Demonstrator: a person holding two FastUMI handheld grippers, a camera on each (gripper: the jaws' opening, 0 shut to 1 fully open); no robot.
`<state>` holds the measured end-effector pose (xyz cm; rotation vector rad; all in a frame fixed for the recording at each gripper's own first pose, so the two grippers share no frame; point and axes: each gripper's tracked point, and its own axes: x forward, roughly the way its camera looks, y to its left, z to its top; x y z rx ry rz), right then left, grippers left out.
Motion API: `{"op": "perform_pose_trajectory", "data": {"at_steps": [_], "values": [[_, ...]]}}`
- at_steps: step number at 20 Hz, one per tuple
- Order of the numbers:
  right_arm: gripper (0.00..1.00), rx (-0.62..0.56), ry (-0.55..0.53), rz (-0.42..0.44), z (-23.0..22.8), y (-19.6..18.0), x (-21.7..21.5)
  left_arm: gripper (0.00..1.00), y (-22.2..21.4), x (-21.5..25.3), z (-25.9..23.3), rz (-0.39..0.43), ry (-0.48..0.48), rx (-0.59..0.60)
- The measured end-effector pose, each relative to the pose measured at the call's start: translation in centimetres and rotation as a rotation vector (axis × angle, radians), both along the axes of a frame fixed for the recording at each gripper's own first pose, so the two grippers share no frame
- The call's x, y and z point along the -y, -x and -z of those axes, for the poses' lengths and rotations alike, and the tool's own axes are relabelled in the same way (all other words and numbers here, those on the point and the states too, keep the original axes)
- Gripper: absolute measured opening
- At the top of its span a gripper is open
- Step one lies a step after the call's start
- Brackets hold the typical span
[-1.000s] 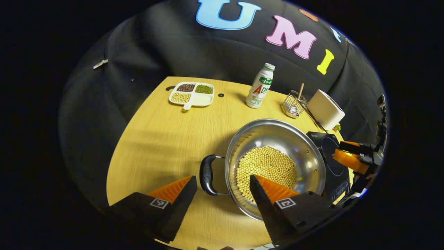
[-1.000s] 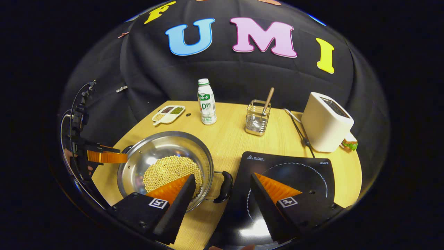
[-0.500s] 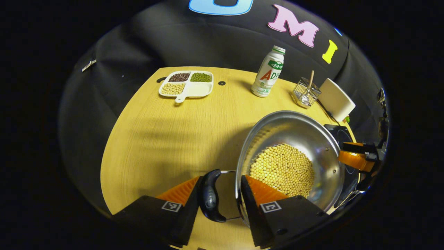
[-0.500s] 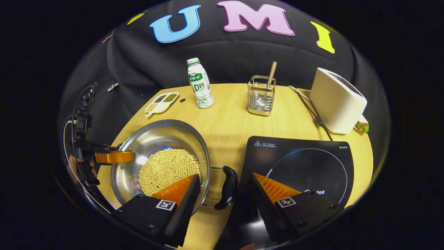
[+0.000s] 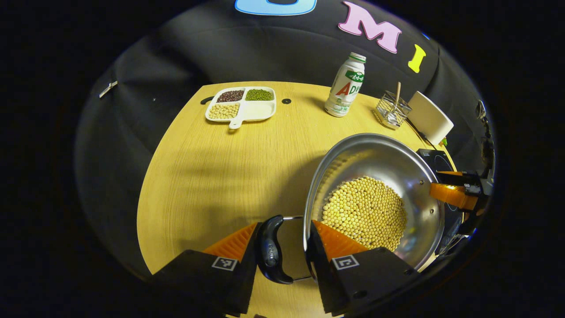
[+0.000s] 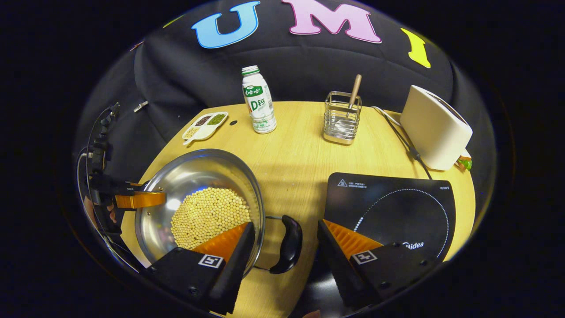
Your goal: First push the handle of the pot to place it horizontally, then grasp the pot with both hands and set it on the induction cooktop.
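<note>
A steel pot (image 5: 379,159) of yellow soybeans stands on the wooden table, left of the black induction cooktop (image 6: 397,207). In the left gripper view, my left gripper (image 5: 282,224) is shut across the pot's black left handle (image 5: 270,249): one finger lies outside the handle, the other against the rim over the beans. It also appears as the left gripper (image 6: 140,199) at the pot's far rim. My right gripper (image 6: 286,223) stands open around the right handle (image 6: 287,245), one finger above the beans, the other over the cooktop's corner, with gaps beside the handle.
Along the back of the table (image 6: 300,154) stand a drink bottle (image 6: 259,104), a wire utensil holder (image 6: 342,119) and a white toaster (image 6: 435,130) with its cord. A divided dish of beans (image 5: 242,104) sits at the far left corner.
My left gripper came forward and narrowed onto the left handle and rim. The right gripper came a little closer to the right handle and stayed open.
</note>
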<state>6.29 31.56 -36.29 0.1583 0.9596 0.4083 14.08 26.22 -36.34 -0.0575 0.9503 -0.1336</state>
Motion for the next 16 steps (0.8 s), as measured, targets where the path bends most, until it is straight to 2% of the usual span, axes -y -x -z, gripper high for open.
{"op": "perform_pose_trajectory", "data": {"at_steps": [2,5,10,16], "values": [[0.71,-0.01,0.012,-0.006,0.2,0.4,-0.6,0.63,0.0,0.0,0.0,0.001,-0.001,-0.004],[0.75,-0.063,0.036,-0.006,2.1,1.1,-1.3,0.63,0.1,-0.1,0.1,0.0,-0.004,-0.006],[0.66,-0.066,0.033,0.06,3.0,-0.4,-1.4,0.64,0.3,-0.1,0.2,0.001,-0.005,-0.011],[0.52,-0.069,0.051,0.055,2.5,-0.6,-1.4,0.57,0.6,0.1,-0.7,-0.04,-0.017,0.004]]}}
